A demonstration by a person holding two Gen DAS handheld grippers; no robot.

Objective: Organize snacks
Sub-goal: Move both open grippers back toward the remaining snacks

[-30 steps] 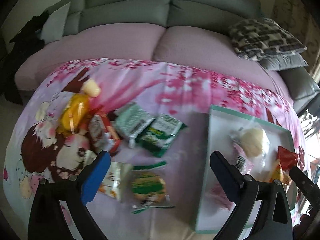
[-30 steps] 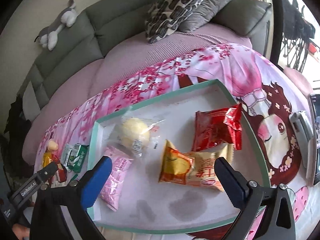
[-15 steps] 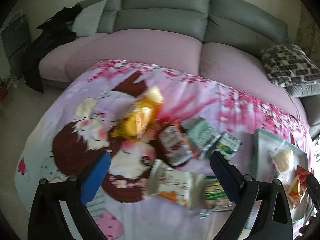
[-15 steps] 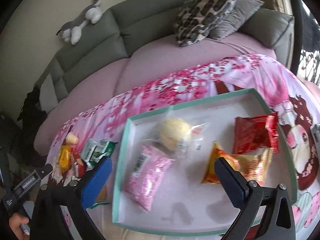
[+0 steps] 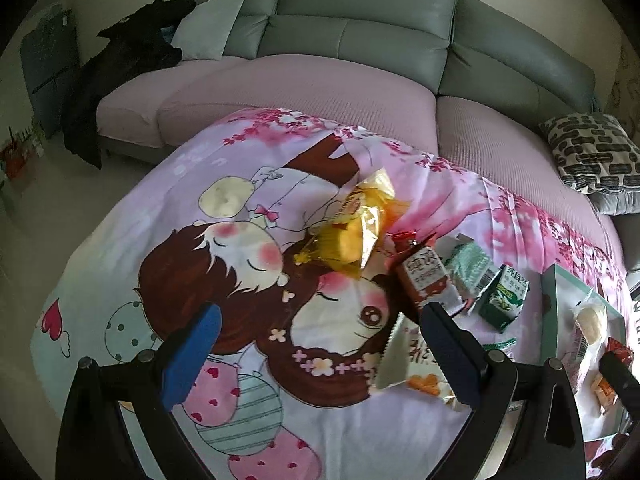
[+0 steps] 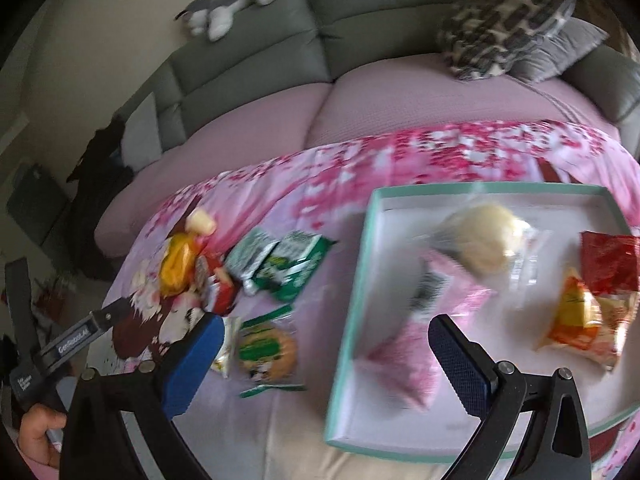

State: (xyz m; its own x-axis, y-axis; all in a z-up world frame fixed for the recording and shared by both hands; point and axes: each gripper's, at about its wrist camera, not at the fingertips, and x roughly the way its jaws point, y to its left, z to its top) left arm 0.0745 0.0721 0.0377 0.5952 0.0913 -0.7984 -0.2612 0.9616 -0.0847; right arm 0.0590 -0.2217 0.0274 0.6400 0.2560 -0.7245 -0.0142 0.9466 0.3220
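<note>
While a grey sofa (image 5: 360, 36) with pink seat cushions fills the background, a pink cartoon-printed blanket (image 5: 224, 264) spreads across the foreground and carries the snacks; a patterned pillow (image 6: 500, 28) leans at the sofa's right end, and a grey-and-white plush toy (image 6: 232, 4) lies on the backrest.

On the blanket's right side sits a shallow mint-rimmed tray (image 6: 352, 292); inside it lie a pink packet (image 6: 412, 352) nearest the camera, a pale round bun in clear wrap (image 6: 484, 240) behind it, a red packet (image 6: 608, 264) at the right edge, and an orange-and-yellow packet (image 6: 580, 320) just in front of the red one.

Left of the tray, loose on the blanket, lies a cluster of snacks: a yellow wrapped cake (image 5: 356, 232) farthest left; a red-brown carton (image 5: 424, 276) just beside it; two green-and-white packets (image 6: 280, 264) touching each other; a round biscuit in green-trimmed wrap (image 6: 268, 352) nearer the camera; a white packet with orange print (image 5: 416, 364) beside the biscuit.

The left gripper (image 5: 316, 352) hovers above the blanket's cartoon faces with its jaws spread wide and nothing between them; the right gripper (image 6: 324, 360) hangs over the tray's left edge, jaws likewise wide apart and empty; a hand (image 6: 38, 436) grips the left tool's handle at the lower left of the right wrist view, which is motion-blurred.
</note>
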